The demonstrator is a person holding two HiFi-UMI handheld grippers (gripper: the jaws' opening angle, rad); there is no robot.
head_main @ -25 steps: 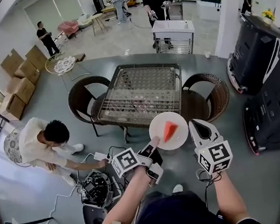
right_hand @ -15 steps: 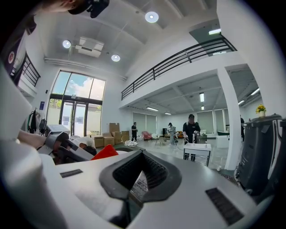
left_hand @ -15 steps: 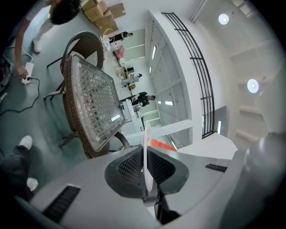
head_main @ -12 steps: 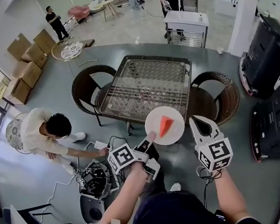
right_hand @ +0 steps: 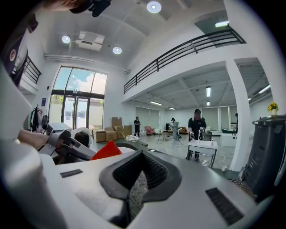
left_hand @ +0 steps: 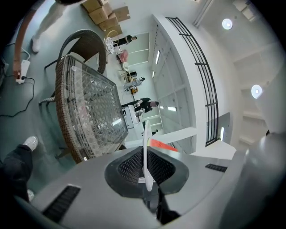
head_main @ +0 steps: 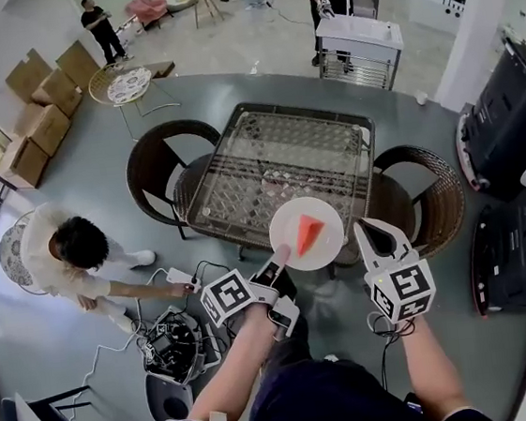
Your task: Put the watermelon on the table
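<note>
A red wedge of watermelon (head_main: 310,232) lies on a round white plate (head_main: 288,221). My left gripper (head_main: 281,256) is shut on the plate's near rim. In the left gripper view the plate (left_hand: 145,147) stands edge-on between the pads, with the watermelon (left_hand: 161,144) just beyond it. The plate hangs over the near edge of the glass-topped wicker table (head_main: 267,162); whether it touches the glass I cannot tell. My right gripper (head_main: 371,227) is held just right of the plate, shut on nothing. In the right gripper view the watermelon (right_hand: 107,150) shows to the left of the right gripper (right_hand: 142,169).
Dark wicker chairs stand at the table's left (head_main: 156,170) and right (head_main: 424,198). A person (head_main: 66,260) crouches on the floor at the left beside cables and gear (head_main: 170,347). Big black machines (head_main: 509,130) stand on the right. A white cart (head_main: 360,47) is behind the table.
Both grippers and the plate have moved forward toward the table. The plate was short of the table's near edge and now overlaps it. The left grip on the plate is unchanged.
</note>
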